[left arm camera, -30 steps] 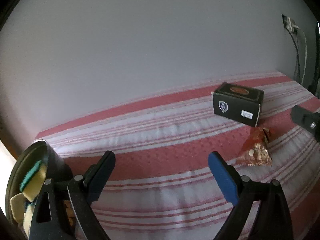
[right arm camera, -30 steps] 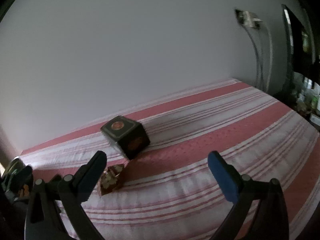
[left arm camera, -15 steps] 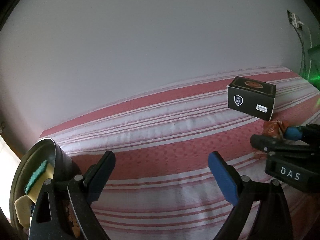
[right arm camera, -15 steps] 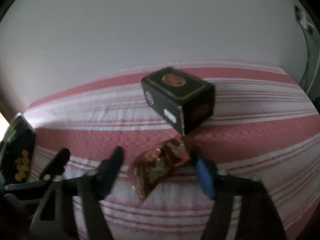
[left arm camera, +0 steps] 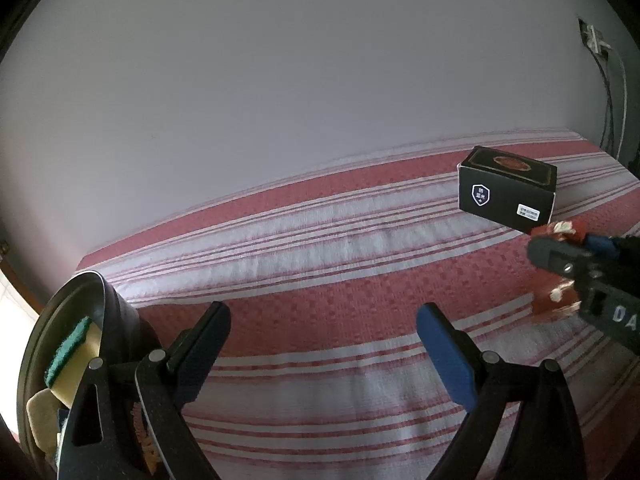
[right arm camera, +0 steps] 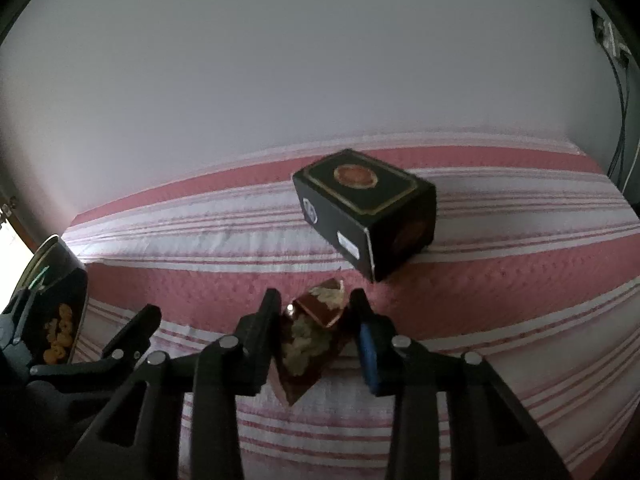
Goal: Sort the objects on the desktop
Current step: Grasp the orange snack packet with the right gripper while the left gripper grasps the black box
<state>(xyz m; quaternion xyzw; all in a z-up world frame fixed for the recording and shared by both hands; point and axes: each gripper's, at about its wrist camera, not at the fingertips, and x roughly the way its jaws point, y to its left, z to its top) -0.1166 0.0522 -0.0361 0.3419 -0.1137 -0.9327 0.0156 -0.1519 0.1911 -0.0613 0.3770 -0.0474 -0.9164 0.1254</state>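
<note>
A crumpled red snack packet (right arm camera: 314,334) lies on the striped cloth just in front of a black box (right arm camera: 360,208). My right gripper (right arm camera: 316,316) straddles the packet, and its jaws are closing, the pads pressing both sides of it. In the left wrist view the same packet (left arm camera: 558,304) shows at the right edge, partly hidden behind the right gripper (left arm camera: 560,258), with the black box (left arm camera: 506,190) behind. My left gripper (left arm camera: 324,328) hangs open over bare cloth with nothing between its fingers.
A round dark bin (left arm camera: 86,286) holding sponges (left arm camera: 74,354) stands at the left, right beside the left gripper's left finger. The same bin (right arm camera: 60,256) shows in the right wrist view. The pink-and-white striped cloth (left arm camera: 320,240) meets a plain wall. Cables (left arm camera: 612,92) hang far right.
My right gripper swung left and down onto the snack packet and its jaws closed from wide open to pinching it. The left gripper barely moved and stays open.
</note>
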